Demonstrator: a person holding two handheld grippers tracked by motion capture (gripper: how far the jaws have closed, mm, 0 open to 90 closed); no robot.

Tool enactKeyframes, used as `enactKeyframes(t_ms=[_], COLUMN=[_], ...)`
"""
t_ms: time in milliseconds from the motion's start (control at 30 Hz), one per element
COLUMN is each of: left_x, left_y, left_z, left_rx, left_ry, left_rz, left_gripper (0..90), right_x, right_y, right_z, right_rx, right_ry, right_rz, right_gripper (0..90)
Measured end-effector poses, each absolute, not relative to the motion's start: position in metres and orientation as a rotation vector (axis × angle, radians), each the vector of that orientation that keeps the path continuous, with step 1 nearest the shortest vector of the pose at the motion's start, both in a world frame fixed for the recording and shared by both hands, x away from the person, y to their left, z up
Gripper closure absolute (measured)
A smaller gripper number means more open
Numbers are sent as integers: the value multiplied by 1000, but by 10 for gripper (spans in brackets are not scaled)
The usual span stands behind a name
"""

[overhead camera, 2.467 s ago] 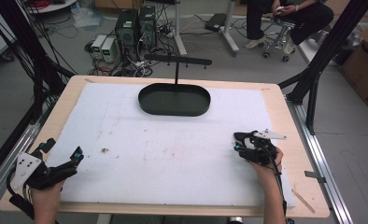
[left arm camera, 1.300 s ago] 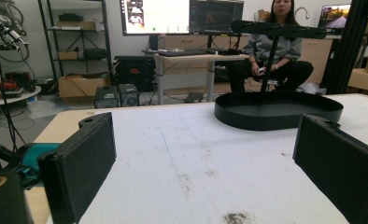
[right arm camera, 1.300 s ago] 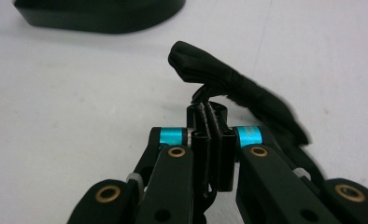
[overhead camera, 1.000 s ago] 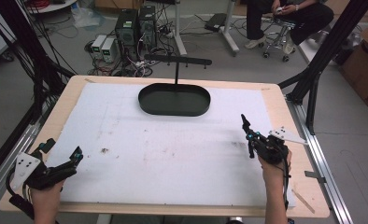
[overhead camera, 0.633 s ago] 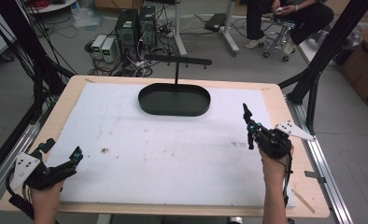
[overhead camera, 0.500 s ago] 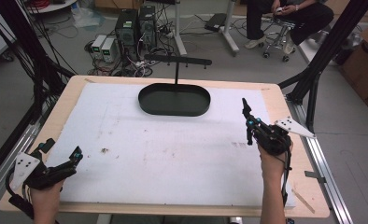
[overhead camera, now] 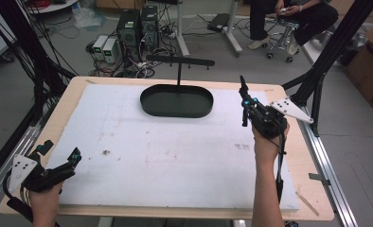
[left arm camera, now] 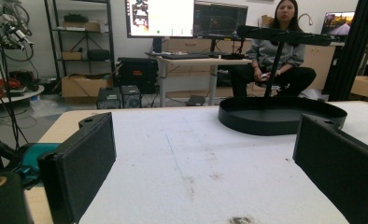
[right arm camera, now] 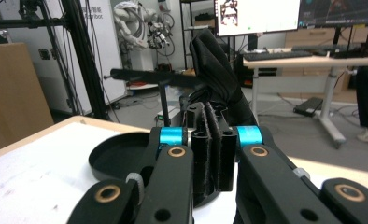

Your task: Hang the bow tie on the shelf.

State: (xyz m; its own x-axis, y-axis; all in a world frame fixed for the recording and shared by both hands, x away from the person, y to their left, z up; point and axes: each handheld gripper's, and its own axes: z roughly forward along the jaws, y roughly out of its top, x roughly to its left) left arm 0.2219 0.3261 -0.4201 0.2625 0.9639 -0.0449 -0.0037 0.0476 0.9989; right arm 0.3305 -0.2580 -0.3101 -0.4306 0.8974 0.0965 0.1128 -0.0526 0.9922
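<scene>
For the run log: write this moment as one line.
left gripper: open, low at near-left table corner | right gripper: shut, empty, raised right of black tray | white mat: bare

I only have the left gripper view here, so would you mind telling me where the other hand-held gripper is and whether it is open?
Observer: The right hand-held gripper is raised over the table's right side, near the right end of the black oval tray. Its jaws are pressed together with nothing between them.
Operator: Thank you. Is it touching the tray?
Observer: No, in the high view it stands apart from the tray.
Operator: And where does my left hand-held gripper sit on the table?
Observer: The left hand-held gripper is at the near left corner of the white mat, jaws open and empty, pointing toward the tray.
</scene>
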Motion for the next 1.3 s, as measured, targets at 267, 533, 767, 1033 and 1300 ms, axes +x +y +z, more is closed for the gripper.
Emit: enactKeyframes(t_ms=[267, 533, 767, 1033, 1300], left_x=[223, 224, 225, 225, 226], left_y=[326, 324, 322, 322, 323], left_z=[-422, -422, -423, -423, -426], left_rx=[1285, 1280, 1265, 1254, 1245], left_ry=[1034, 1028, 1027, 1026, 1034], left_rz=[979, 965, 946, 942, 929], left_gripper=[64, 64, 64, 64, 63], right_x=[346, 369, 388, 417, 443], right_y=[-243, -230, -217, -197, -177], right_z=[-299, -294, -291, -286, -289], right_rx=[1086, 1082, 1067, 1047, 1038], right_ry=[1521, 1476, 1446, 1431, 1425], right_rz=[1542, 1542, 1549, 1554, 1543], right_gripper=[883, 883, 884, 884, 885])
